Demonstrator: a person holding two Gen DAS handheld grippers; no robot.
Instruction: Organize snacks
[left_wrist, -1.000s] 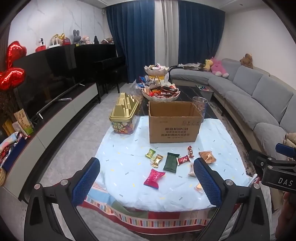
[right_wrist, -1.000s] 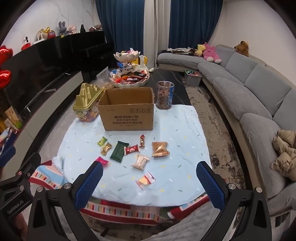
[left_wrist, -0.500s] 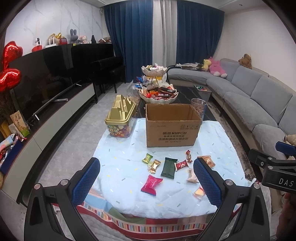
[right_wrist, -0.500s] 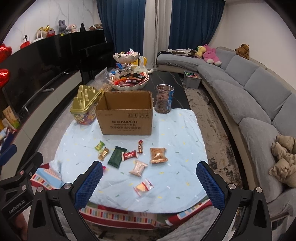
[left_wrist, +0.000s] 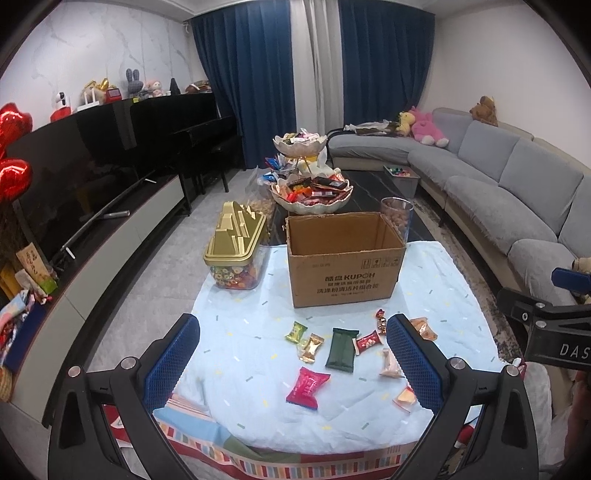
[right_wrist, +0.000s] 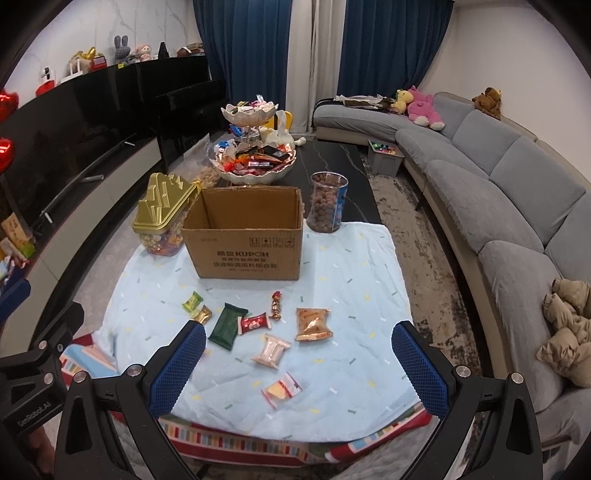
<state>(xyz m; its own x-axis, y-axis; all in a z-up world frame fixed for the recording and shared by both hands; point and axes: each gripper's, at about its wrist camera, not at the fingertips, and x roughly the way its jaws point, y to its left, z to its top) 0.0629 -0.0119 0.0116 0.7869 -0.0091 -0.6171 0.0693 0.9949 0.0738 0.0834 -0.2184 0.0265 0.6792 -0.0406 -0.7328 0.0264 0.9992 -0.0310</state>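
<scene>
Several small snack packets lie on the light blue cloth (left_wrist: 240, 325) in front of an open, empty cardboard box (left_wrist: 341, 258): a pink one (left_wrist: 307, 383), a dark green one (left_wrist: 341, 348), a red one (right_wrist: 255, 322), an orange bag (right_wrist: 312, 324), a pale packet (right_wrist: 271, 350) and a clear packet (right_wrist: 282, 388). My left gripper (left_wrist: 291, 363) hangs open above the near edge, over the pink packet. Open too, my right gripper (right_wrist: 297, 363) hovers above the pale and clear packets. Neither holds anything.
A gold-lidded candy tub (left_wrist: 236, 251) stands left of the box, a clear jar of brown balls (right_wrist: 328, 202) right behind it. A two-tier snack bowl (left_wrist: 312, 184) sits further back. A grey sofa (right_wrist: 498, 192) runs along the right, a TV unit (left_wrist: 92, 236) along the left.
Both grippers have drifted forward and lower toward the table; the snacks and box look larger and nearer. Nothing on the cloth has moved.
</scene>
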